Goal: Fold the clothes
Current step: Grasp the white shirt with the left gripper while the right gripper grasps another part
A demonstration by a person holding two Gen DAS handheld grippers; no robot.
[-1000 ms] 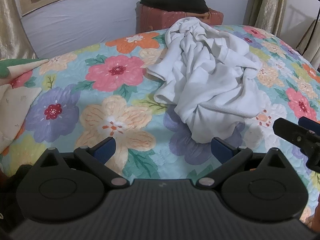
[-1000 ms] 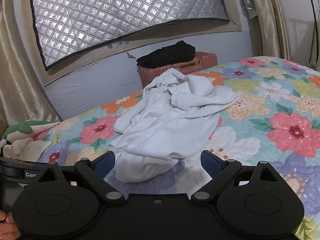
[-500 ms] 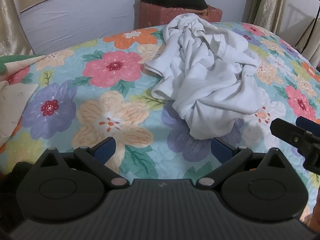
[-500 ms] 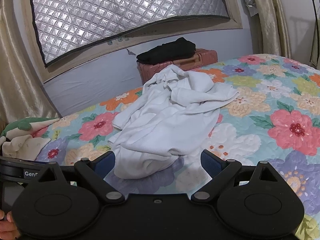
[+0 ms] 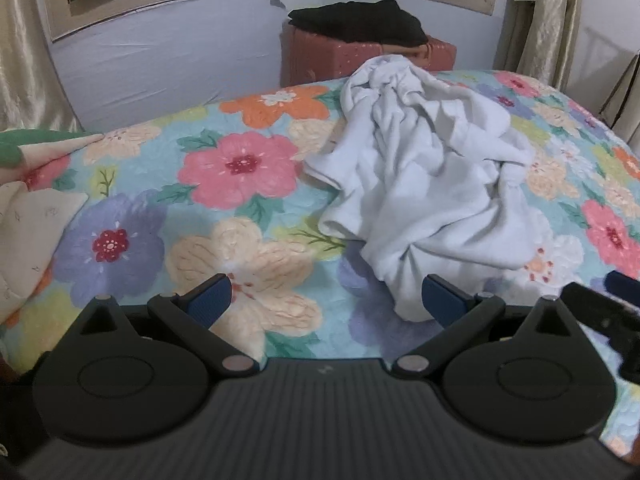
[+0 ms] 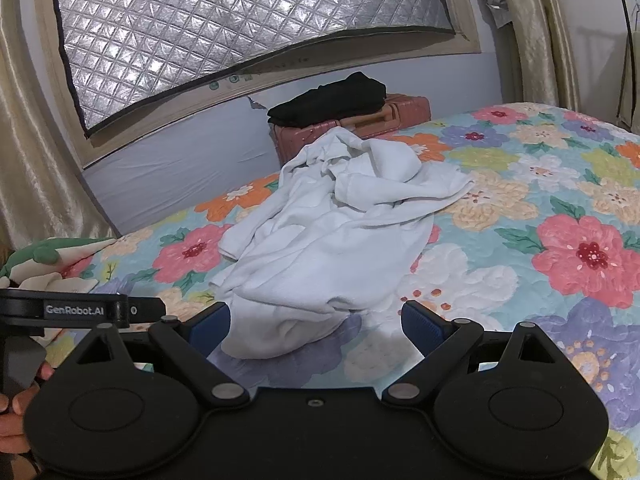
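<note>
Right gripper (image 5: 616,312) cut off by left view's right edge, motion-blurred. White garment (image 6: 320,248) near hem hidden behind gripper fingers (image 6: 208,326). Suitcase (image 6: 396,114) top hidden under black clothing (image 6: 332,98).

Location: home bedroom. Evidence: bed with floral quilt (image 6: 540,208); behind it, curtained window (image 6: 240,32) and suitcase (image 6: 360,128) bearing folded dark clothing (image 6: 332,98).

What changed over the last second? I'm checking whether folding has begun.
Both tools edged closer to the white garment; it sits nearer the left tool and right tool. Nothing was grasped. Both jaws stay wide open, and the garment stays crumpled on the floral bedspread.
</note>
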